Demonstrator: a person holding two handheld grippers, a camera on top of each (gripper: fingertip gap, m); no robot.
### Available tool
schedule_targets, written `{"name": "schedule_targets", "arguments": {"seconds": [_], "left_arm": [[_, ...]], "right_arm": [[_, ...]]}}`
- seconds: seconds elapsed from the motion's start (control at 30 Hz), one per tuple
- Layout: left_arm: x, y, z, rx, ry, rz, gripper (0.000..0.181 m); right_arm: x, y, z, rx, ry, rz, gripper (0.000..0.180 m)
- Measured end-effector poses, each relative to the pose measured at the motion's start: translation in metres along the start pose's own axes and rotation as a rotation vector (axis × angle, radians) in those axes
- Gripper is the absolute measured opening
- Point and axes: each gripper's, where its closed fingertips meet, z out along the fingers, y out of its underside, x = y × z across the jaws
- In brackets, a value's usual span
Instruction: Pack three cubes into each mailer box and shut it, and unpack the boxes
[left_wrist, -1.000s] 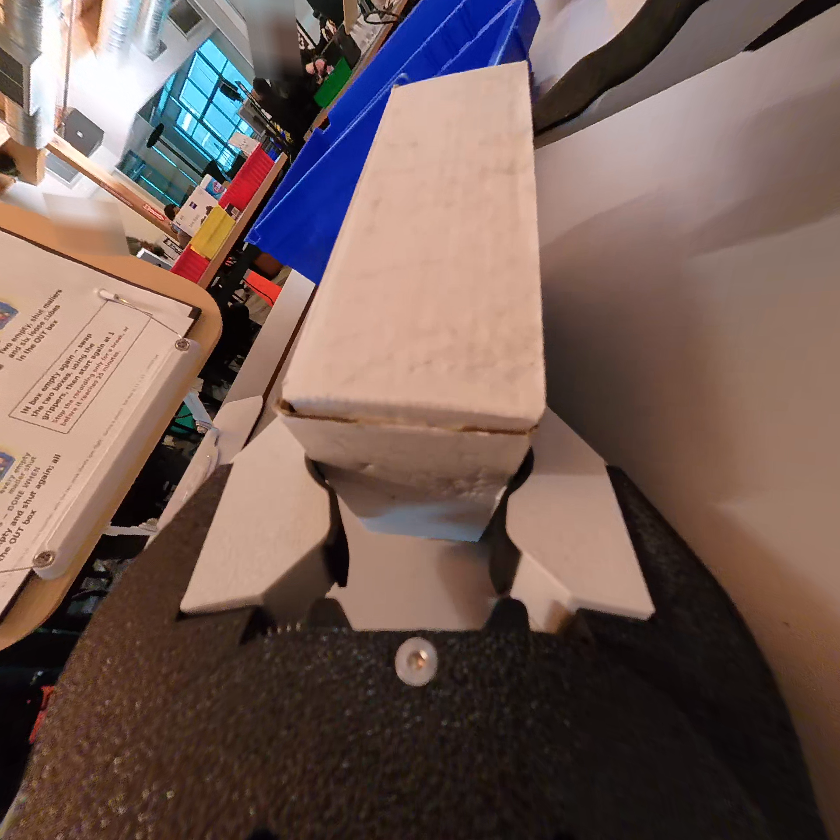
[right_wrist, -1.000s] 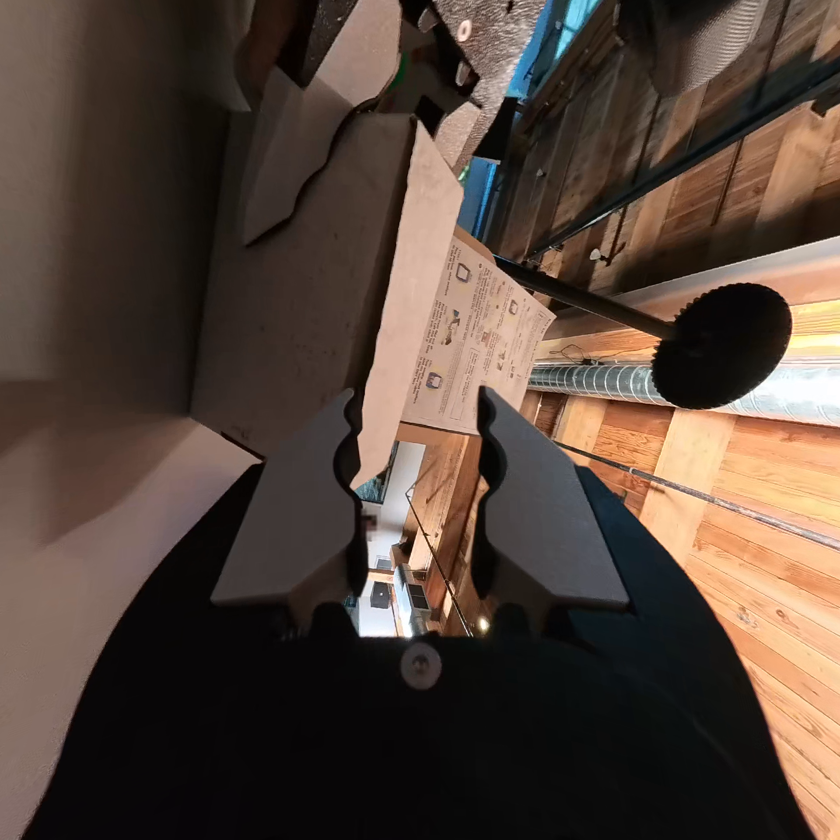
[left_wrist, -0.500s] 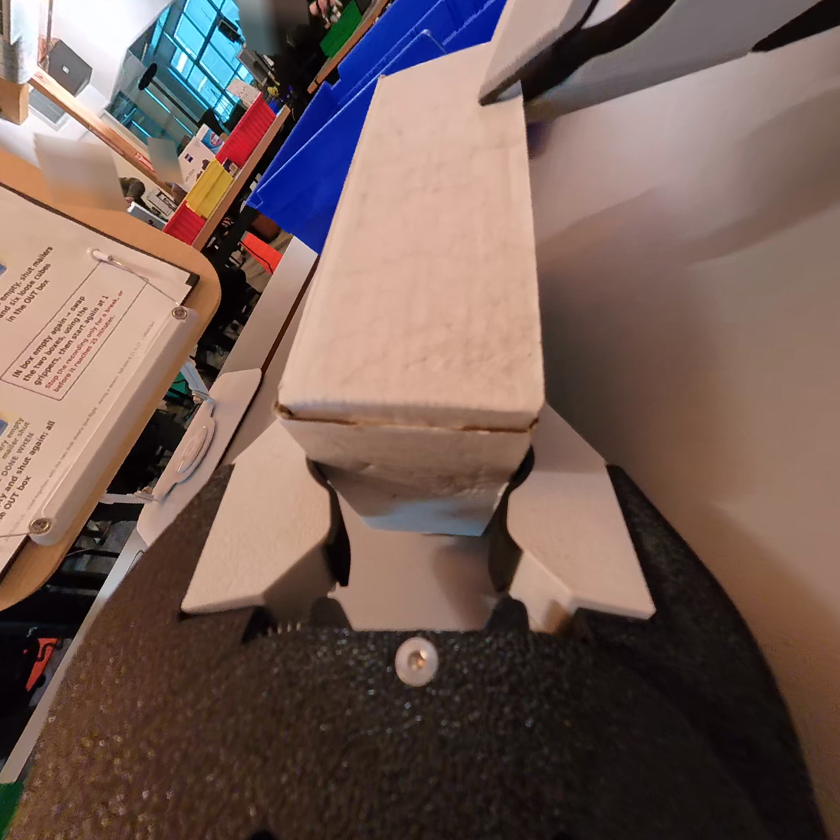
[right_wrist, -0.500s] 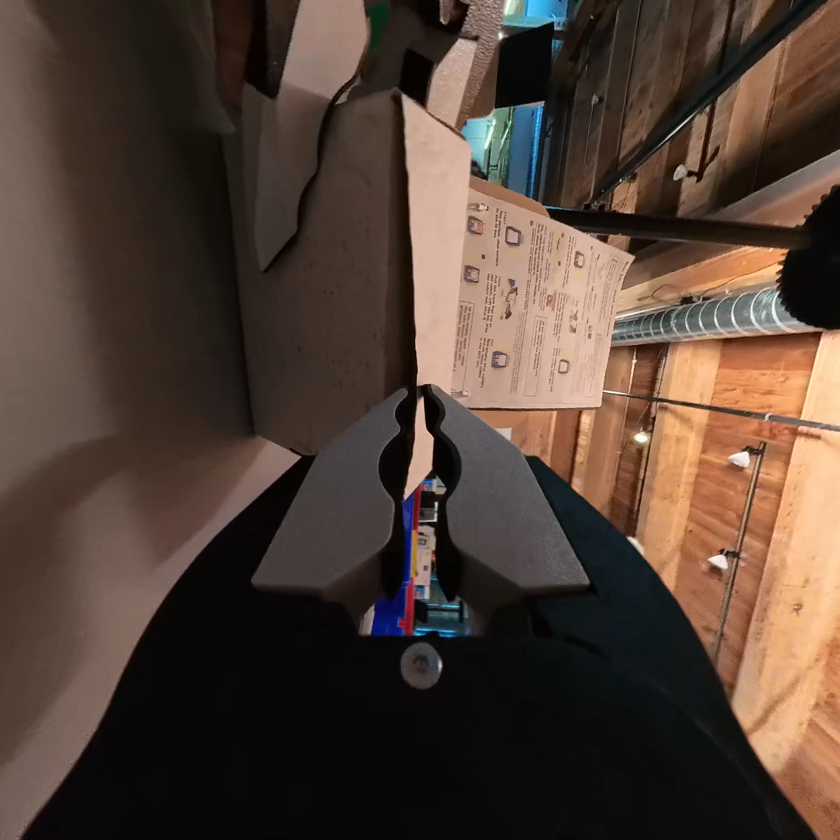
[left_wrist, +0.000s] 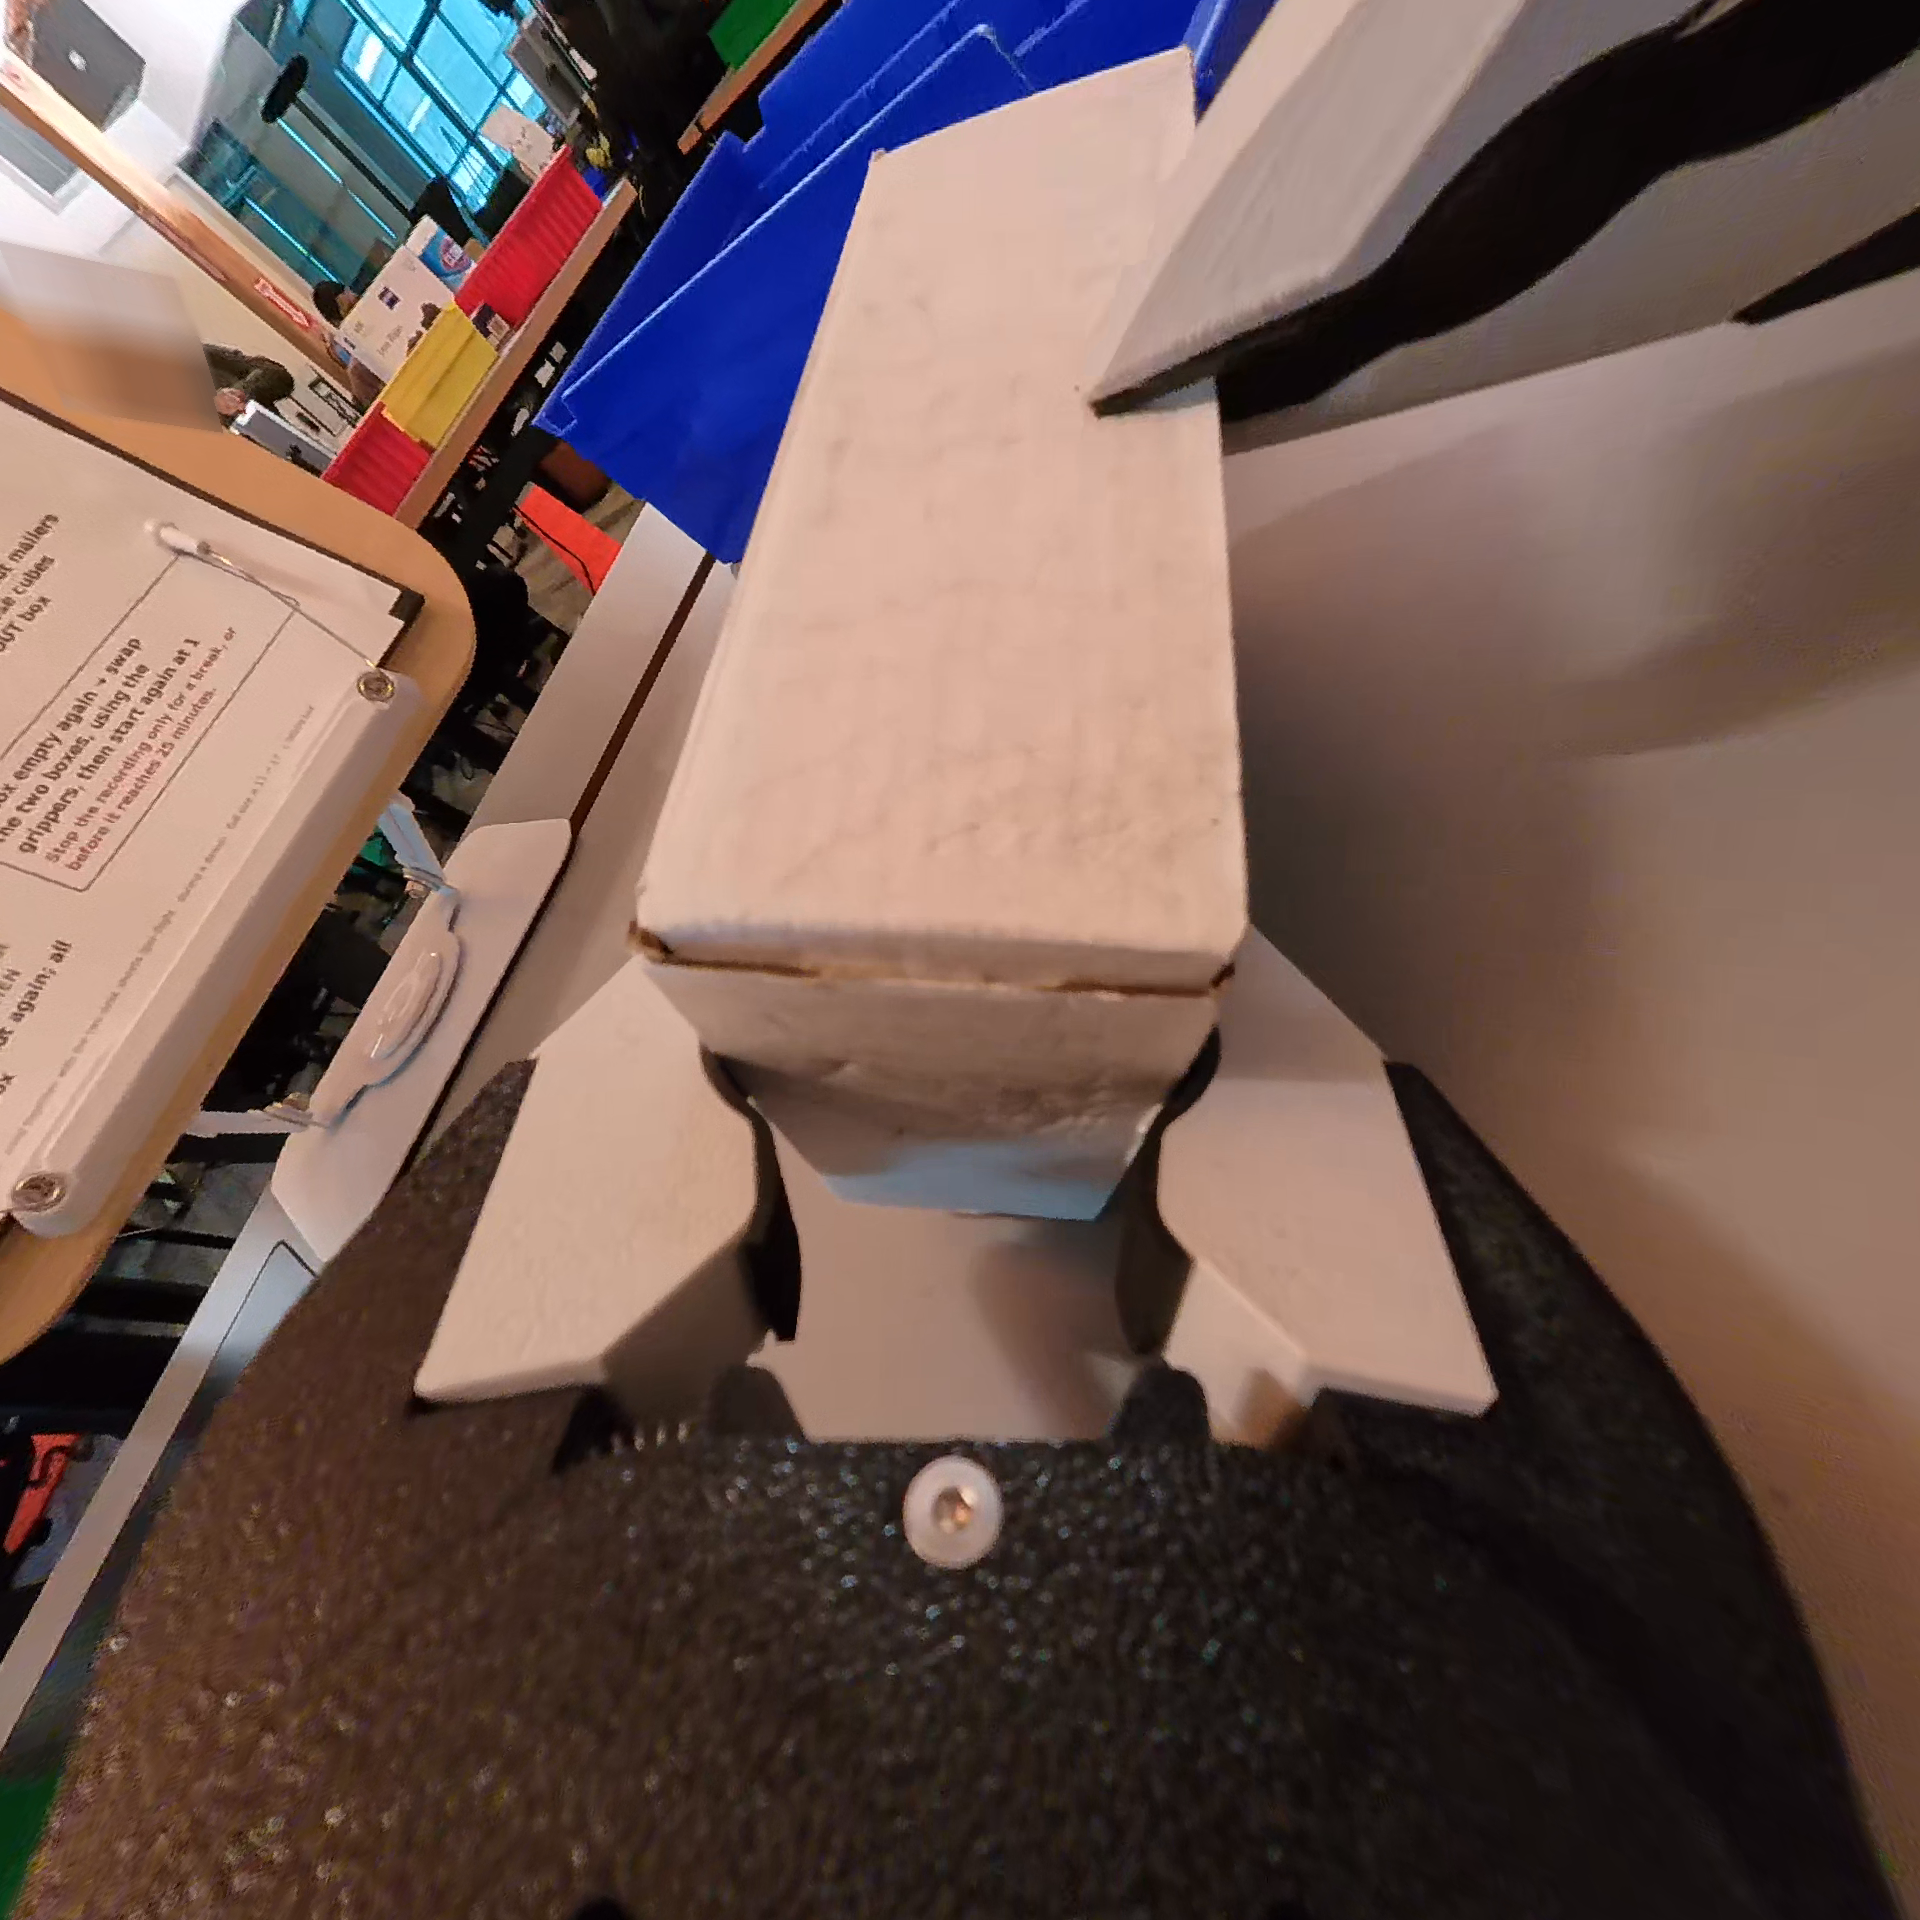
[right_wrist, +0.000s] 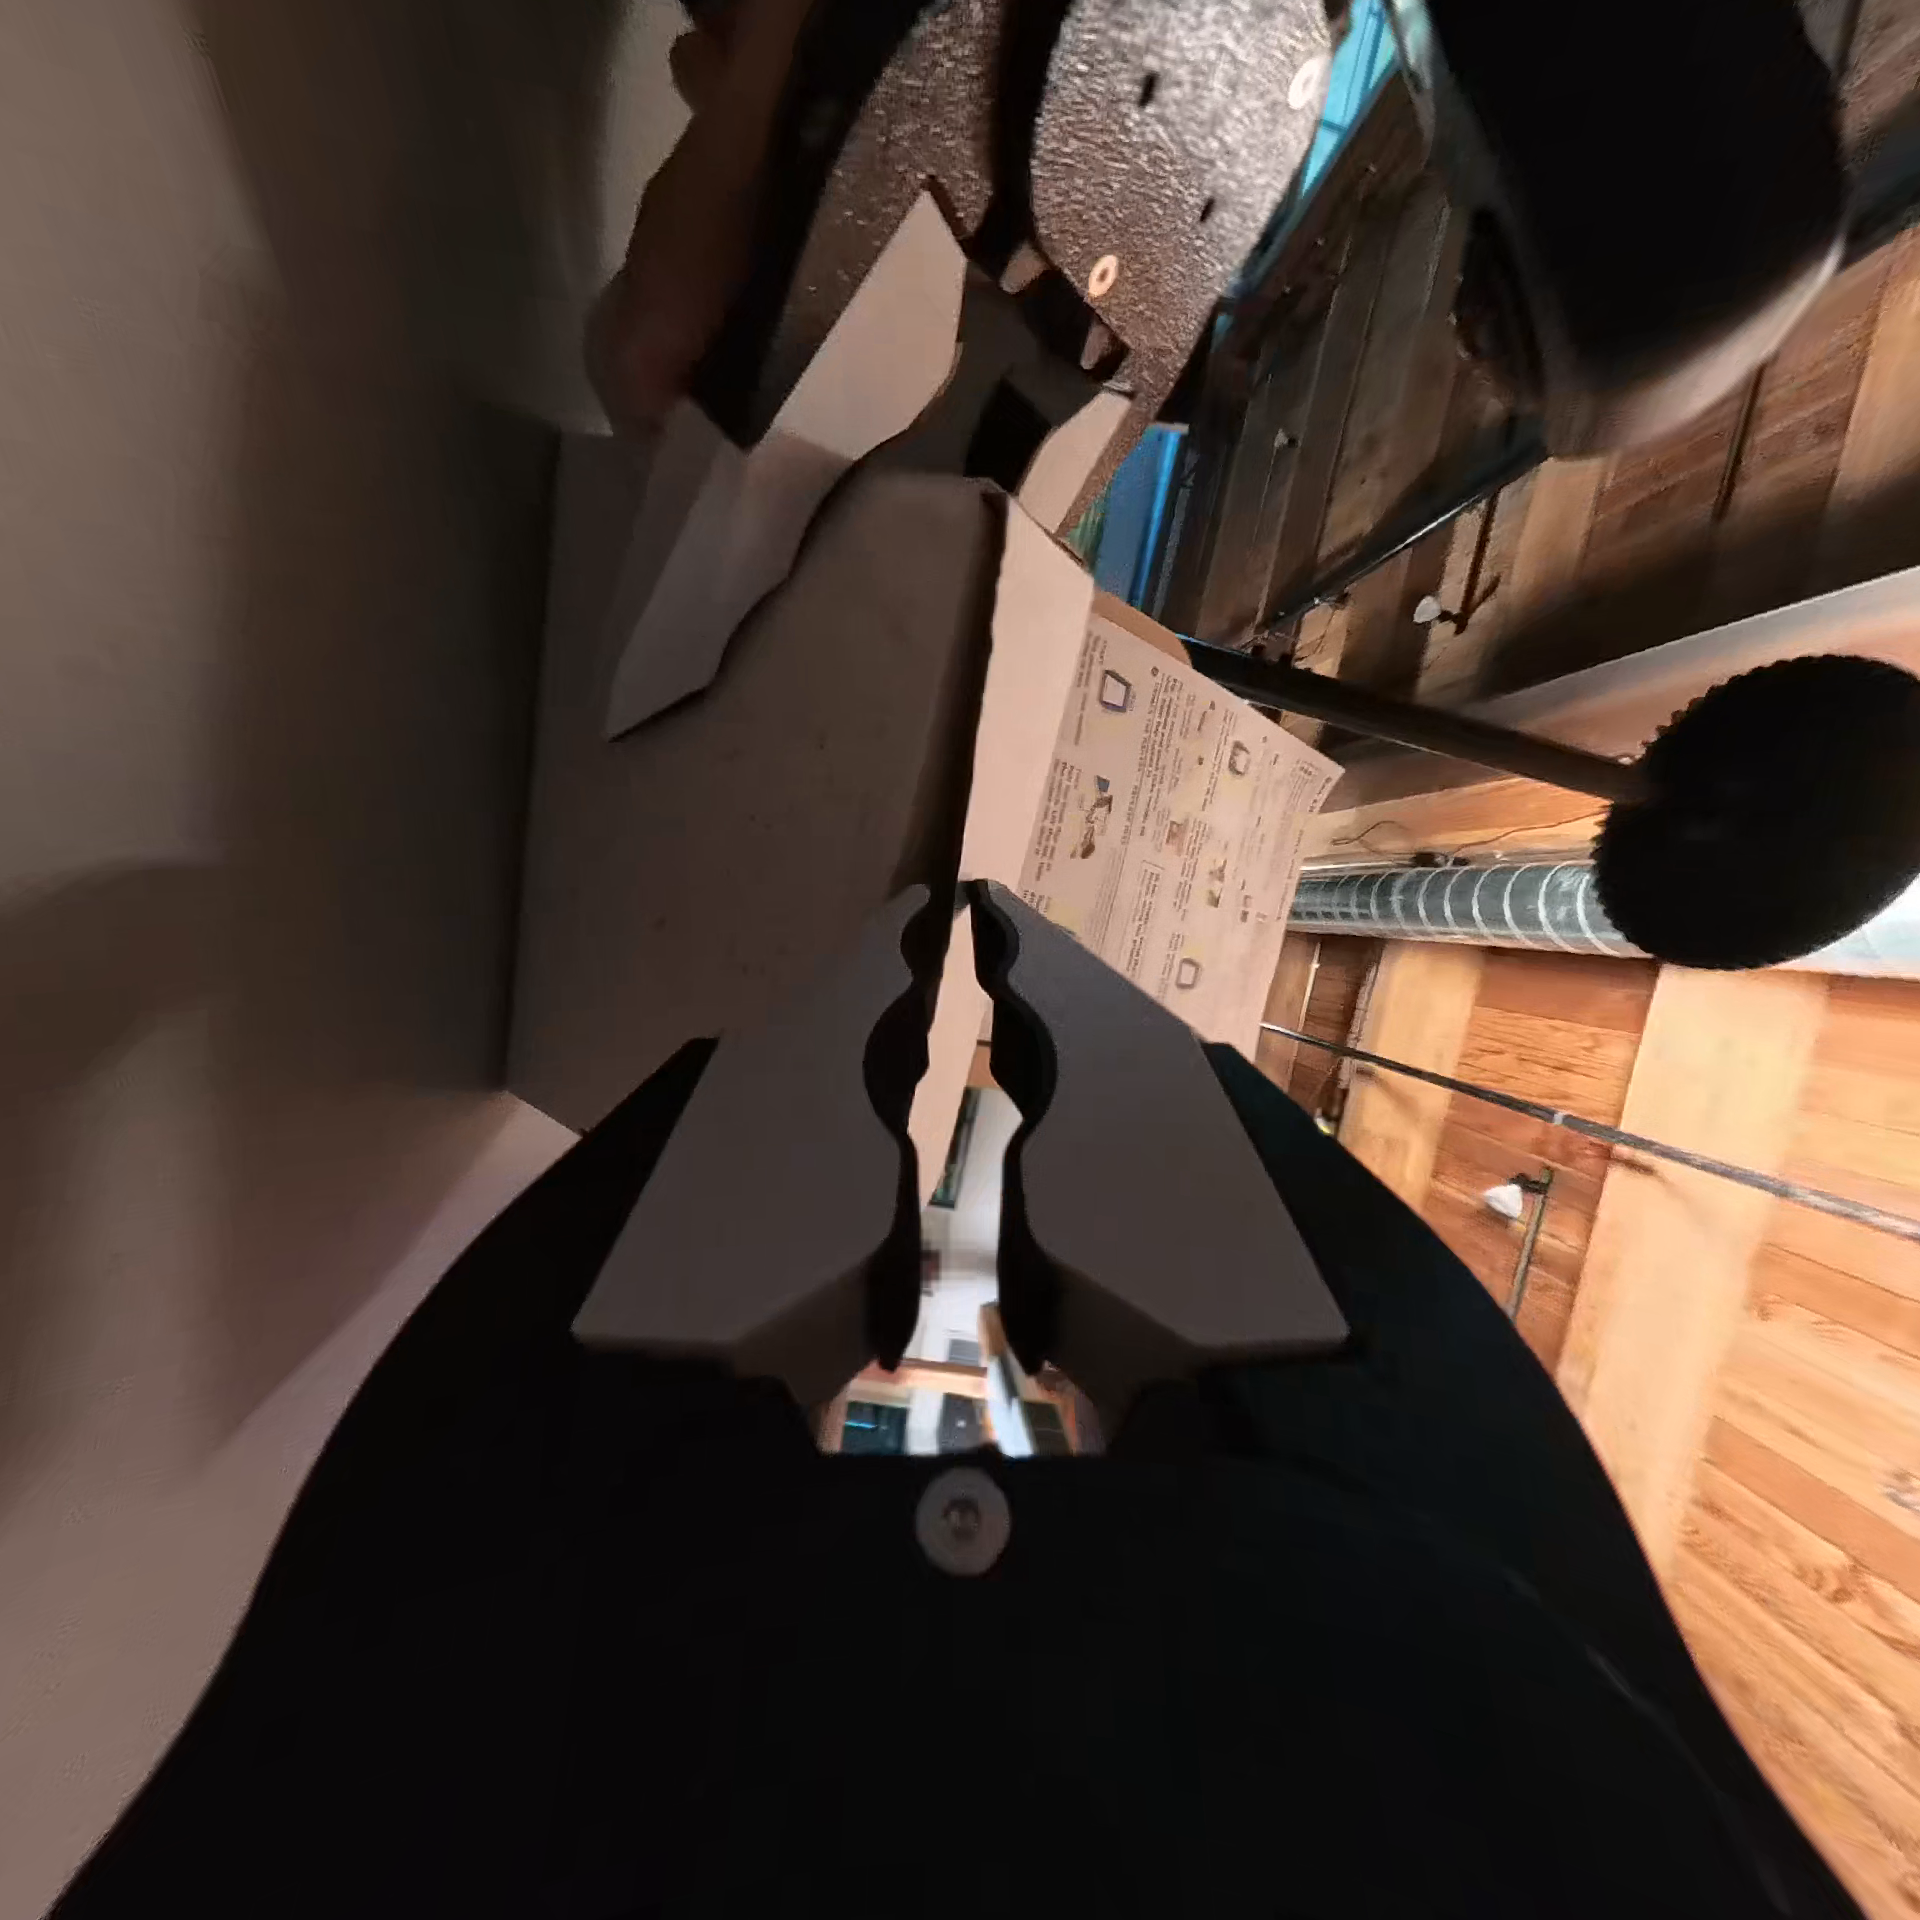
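My left gripper is shut on the near end of a white mailer box, which stretches away from the camera with its lid closed at this end. My right gripper is shut on the thin cardboard edge of the same box at its other end. The right gripper's pale fingers show in the left wrist view at the box's far end. The left gripper and a hand show at the top of the right wrist view. No cubes are in view.
A broad white surface lies right beside the box. Blue bins stand behind it. An instruction sheet on a wooden board is at the left, also seen in the right wrist view. A black round pad on a rod hangs nearby.
My right gripper has closed from open onto the box's cardboard edge, and its fingers have come into the left wrist view. My left gripper keeps its hold on the box.
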Motion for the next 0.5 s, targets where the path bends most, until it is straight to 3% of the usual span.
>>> {"name": "schedule_targets", "arguments": {"seconds": [0.23, 0.37, 0.47, 0.5], "left_arm": [[0.0, 0.001, 0.0, -0.019, -0.009, 0.015, 0.074], [0.0, 0.0, 0.0, -0.004, -0.004, 0.009, 0.074], [0.002, 0.0, 0.0, 0.002, -0.007, 0.039, 0.074], [0.002, -0.001, -0.001, 0.005, -0.01, 0.055, 0.074]], "right_arm": [[0.021, 0.006, -0.004, -0.059, 0.01, 0.217, 0.0], [0.019, 0.006, -0.003, -0.065, -0.022, 0.153, 0.0], [0.017, 0.013, -0.006, -0.081, -0.003, 0.055, 0.013], [0.014, 0.015, -0.006, -0.09, -0.017, 0.045, 0.001]]}}
